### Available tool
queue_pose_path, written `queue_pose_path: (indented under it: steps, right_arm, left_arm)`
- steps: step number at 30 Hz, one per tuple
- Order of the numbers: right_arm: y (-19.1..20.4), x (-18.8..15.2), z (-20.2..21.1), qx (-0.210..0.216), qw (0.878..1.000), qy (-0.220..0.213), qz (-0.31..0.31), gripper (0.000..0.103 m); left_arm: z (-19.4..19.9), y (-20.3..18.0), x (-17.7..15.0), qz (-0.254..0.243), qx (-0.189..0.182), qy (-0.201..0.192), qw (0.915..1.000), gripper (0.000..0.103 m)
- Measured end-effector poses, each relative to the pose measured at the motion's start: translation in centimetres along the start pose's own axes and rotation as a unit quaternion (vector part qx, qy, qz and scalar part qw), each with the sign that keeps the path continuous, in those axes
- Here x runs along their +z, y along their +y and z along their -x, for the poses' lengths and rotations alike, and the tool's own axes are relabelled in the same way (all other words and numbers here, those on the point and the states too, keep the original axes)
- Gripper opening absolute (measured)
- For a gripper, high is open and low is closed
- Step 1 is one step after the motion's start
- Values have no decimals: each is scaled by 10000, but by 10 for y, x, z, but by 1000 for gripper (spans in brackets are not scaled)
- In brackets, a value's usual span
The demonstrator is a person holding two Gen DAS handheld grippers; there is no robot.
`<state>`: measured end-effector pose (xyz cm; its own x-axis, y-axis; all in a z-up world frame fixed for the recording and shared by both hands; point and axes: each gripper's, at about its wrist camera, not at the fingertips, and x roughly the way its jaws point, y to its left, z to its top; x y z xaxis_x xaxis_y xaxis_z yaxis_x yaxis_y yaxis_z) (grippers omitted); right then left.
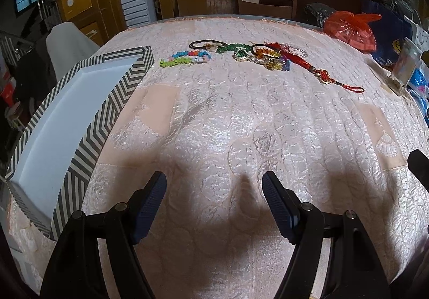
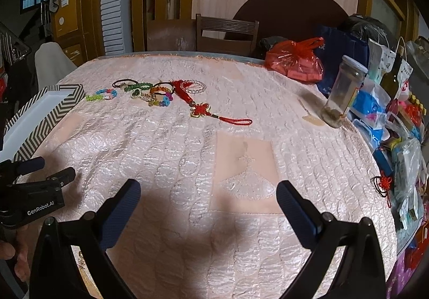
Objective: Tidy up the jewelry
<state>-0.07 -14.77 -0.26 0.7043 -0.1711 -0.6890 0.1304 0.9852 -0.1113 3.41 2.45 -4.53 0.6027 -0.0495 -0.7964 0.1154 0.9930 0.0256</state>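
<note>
Both black tongs, left (image 1: 214, 186) and right (image 2: 208, 195), hover with blue-padded jaws apart and nothing between them, above the desk's pale pink embossed cloth (image 1: 241, 124). Tangled bead bracelets, hair ties and a red knotted tassel charm (image 1: 316, 68) lie in a row near the far edge. Left of them sits an open zigzag-striped box with white lining (image 1: 69, 116).

We hold the right gripper (image 2: 207, 195) open and empty above a pink tablecloth (image 2: 187, 138). Far left lie beaded bracelets (image 2: 139, 92) and a red tassel charm (image 2: 199, 108), near a striped box (image 2: 43, 113).
</note>
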Motion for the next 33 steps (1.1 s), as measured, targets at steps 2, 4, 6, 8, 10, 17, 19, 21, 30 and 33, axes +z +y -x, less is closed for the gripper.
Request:
queue_pose_path:
  steps: [2, 4, 6, 8, 10, 17, 19, 21, 30, 33]
  right_arm:
    - [0, 0, 0, 0, 10000, 0, 9, 103]
    - [0, 0, 0, -5, 10000, -2, 9, 103]
    - [1, 0, 0, -16, 10000, -1, 15, 103]
    - [1, 0, -1, -17, 10000, 3, 18, 103]
    - [1, 0, -1, -22, 10000, -13, 17, 103]
    - [-2, 0, 1, 8, 10000, -89, 3, 103]
    - [-2, 0, 2, 18, 9999, -115, -6, 103]
    - [-1, 0, 3, 21, 9999, -113, 7, 103]
    - [2, 1, 4, 25, 9999, -121, 50, 103]
    - [2, 1, 4, 20, 9999, -119, 57, 103]
  left_arm:
    - [0, 0, 0, 1, -3, 0, 10000, 48]
    - [0, 0, 0, -3, 2, -12, 10000, 49]
    - [1, 0, -1, 1, 0, -3, 10000, 48]
    - [1, -1, -1, 3, 12, 1, 10000, 48]
    - [2, -1, -1, -9, 32, -10, 10000, 48]
    - [7, -2, 0, -44, 88, -90, 9999, 48]
    - [7, -2, 1, -34, 83, -88, 9999, 49]
    - [8, -2, 1, -44, 93, -87, 9999, 49]
    - [9, -2, 5, -61, 86, -108, 9999, 48]
    - [9, -3, 6, -69, 92, -117, 9999, 48]
